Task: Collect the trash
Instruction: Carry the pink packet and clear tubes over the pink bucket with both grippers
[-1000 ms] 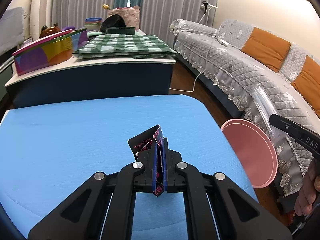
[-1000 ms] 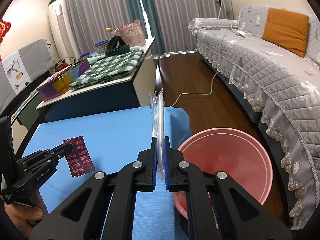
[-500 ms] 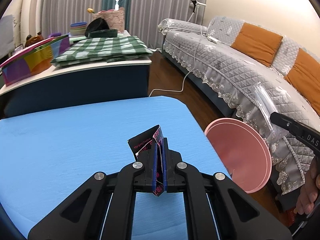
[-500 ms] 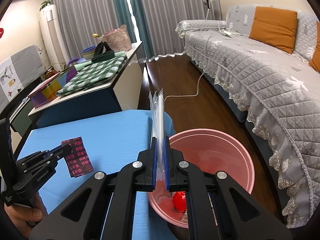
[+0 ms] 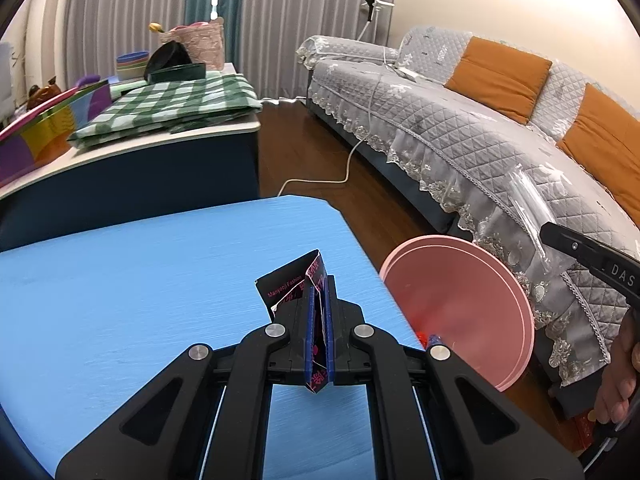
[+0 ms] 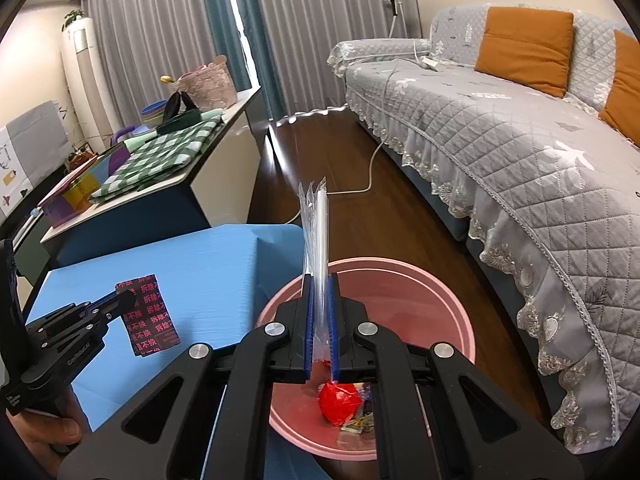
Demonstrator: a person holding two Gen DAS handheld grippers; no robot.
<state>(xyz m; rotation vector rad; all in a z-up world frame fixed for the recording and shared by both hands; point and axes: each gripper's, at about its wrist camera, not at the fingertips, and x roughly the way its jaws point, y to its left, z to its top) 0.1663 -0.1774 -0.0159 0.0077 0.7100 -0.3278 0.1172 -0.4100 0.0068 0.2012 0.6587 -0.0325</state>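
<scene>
My left gripper (image 5: 318,308) is shut on a black wrapper with pink print (image 5: 288,282), held above the right part of the blue table (image 5: 140,280). The same wrapper (image 6: 150,314) and left gripper (image 6: 126,304) show at the left of the right wrist view. My right gripper (image 6: 320,308) is shut on a clear plastic wrapper (image 6: 316,220) that stands up between its pads, over the pink bin (image 6: 448,300). The pink bin (image 5: 472,292) sits on the floor beside the table's right edge. Inside it lie a crumpled red wrapper (image 6: 338,400) and other small scraps.
A grey quilted sofa (image 6: 500,120) with orange cushions (image 6: 524,44) runs along the right. A white cable (image 5: 340,168) crosses the wooden floor. Behind the blue table stands a white-topped counter (image 5: 160,136) with a green checked cloth (image 5: 172,104), a coloured box and bowls.
Both grippers have moved right toward the bin with their wrappers still held. The bin has grown larger in both views, and its red wrapper inside has come into sight.
</scene>
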